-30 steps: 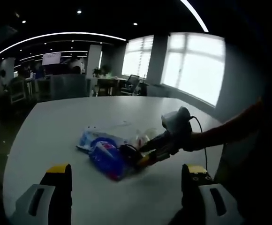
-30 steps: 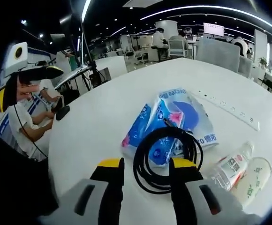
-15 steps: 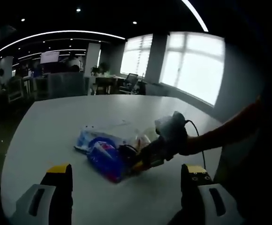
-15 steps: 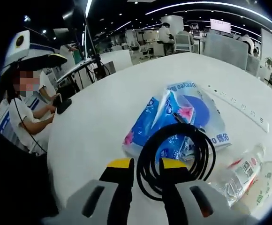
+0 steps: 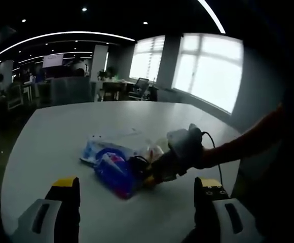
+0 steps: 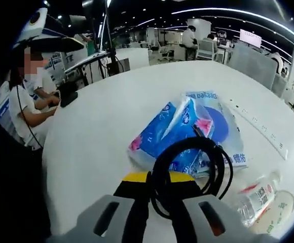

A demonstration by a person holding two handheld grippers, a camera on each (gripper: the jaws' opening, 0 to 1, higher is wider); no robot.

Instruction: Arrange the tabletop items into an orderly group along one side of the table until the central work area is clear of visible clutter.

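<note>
My right gripper (image 6: 157,178) is shut on the near edge of a black cable coil (image 6: 190,141), which lies partly over a blue tissue pack (image 6: 159,132) on the white table (image 6: 96,136). A second, flatter blue pack (image 6: 219,121) lies just behind. In the left gripper view my left gripper (image 5: 137,185) stands wide open above the table with nothing between its jaws. Ahead of it I see the right gripper (image 5: 152,178), held in a gloved hand (image 5: 185,148), at the black cable coil (image 5: 138,164) beside the blue tissue pack (image 5: 112,167).
A white power strip (image 6: 258,129) lies beyond the packs. A clear bottle with a red label (image 6: 256,200) and a round pale lid (image 6: 279,210) lie to the right. A seated person (image 6: 20,109) is past the table's left edge. Office desks and chairs (image 5: 61,91) stand behind.
The right jaws have drawn together from either side of the coil's near edge and now pinch it. The left gripper has stayed open and almost still.
</note>
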